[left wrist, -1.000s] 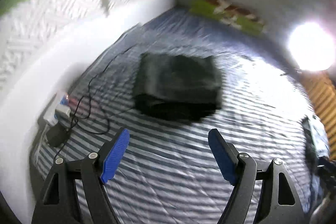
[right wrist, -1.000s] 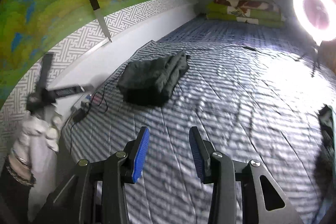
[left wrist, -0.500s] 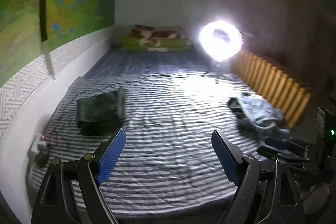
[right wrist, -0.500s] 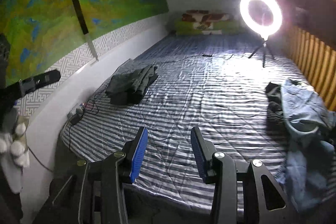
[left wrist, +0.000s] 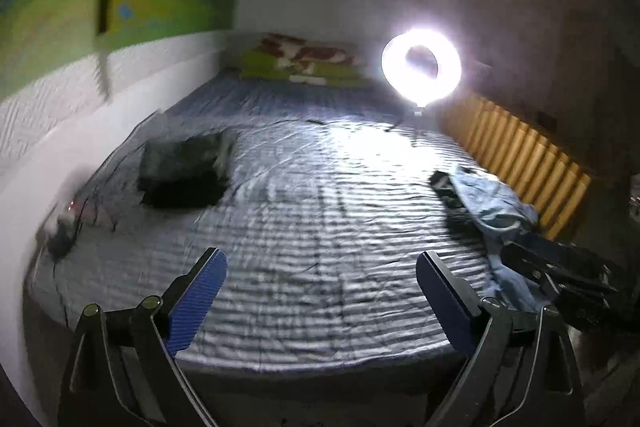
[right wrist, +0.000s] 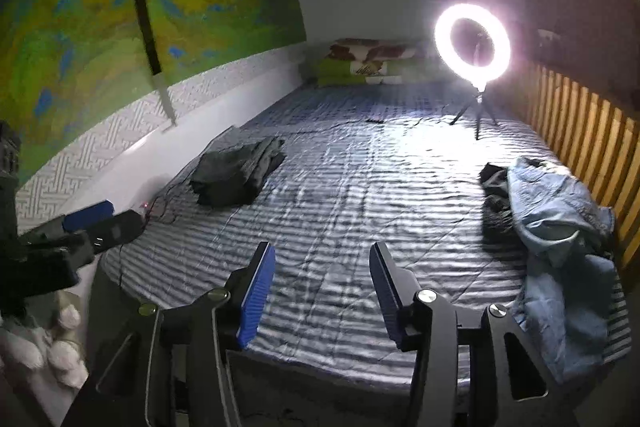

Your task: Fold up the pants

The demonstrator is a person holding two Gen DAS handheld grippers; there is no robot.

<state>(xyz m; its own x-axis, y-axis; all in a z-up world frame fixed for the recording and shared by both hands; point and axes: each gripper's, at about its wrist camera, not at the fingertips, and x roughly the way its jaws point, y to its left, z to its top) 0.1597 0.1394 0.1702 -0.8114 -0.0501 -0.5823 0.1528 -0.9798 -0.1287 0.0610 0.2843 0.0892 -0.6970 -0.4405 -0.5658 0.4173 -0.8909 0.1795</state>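
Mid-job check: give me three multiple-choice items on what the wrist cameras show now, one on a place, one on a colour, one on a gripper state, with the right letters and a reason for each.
1. Where does the dark folded garment lie?
A. On the bed's wall side
B. Against the wooden slats
C. Under the ring light

2. What colour is the crumpled clothing near the wooden slats?
A. Red
B. Light blue
C. Yellow

3. How do the right gripper's jaws stand?
A. Clamped on the dark garment
B. Clamped on the bedsheet
C. Apart with nothing between them

Answers:
1 A: the dark folded garment rests on the striped bed by the white wall, far from the slats and the ring light.
2 B: the crumpled clothing is pale denim blue.
3 C: the right gripper has just been opening, its blue pads apart over bare sheet.
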